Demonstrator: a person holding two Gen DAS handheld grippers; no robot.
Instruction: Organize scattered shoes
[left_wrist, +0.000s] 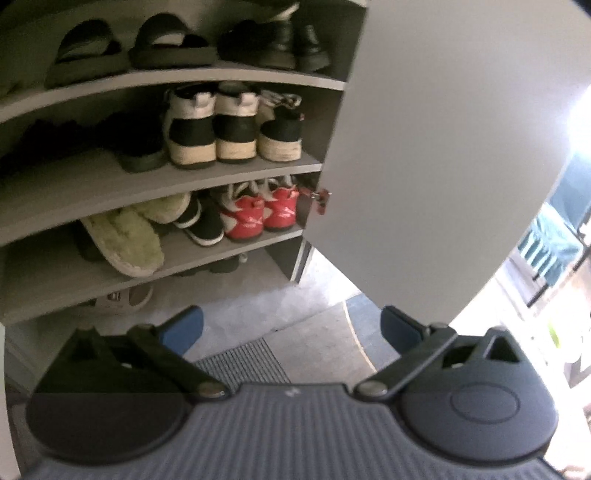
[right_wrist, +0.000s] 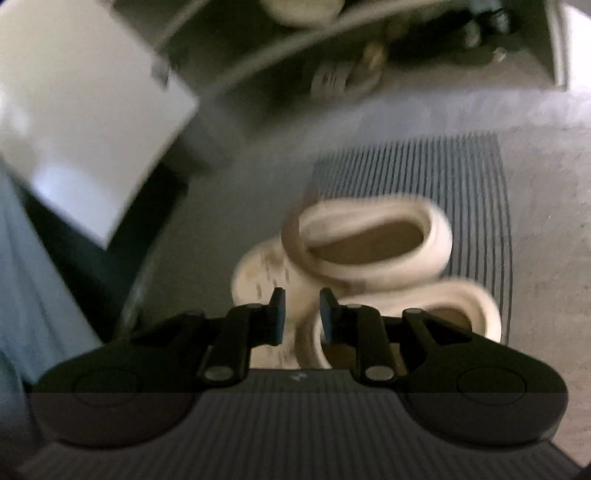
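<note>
Shelves (left_wrist: 177, 79) in the open cabinet already hold most pairs: sandals, sneakers (left_wrist: 210, 125), red trainers (left_wrist: 258, 212), fuzzy slippers. Two cream shoes (right_wrist: 369, 240) are left outside, seemingly above the ribbed mat (right_wrist: 476, 177). Right gripper (right_wrist: 299, 314) is nearly closed on the rim of one cream shoe, apparently carrying it. Left gripper (left_wrist: 291, 328) is wide open and empty, facing the cabinet. Stowing this pair seems the main job remaining.
</note>
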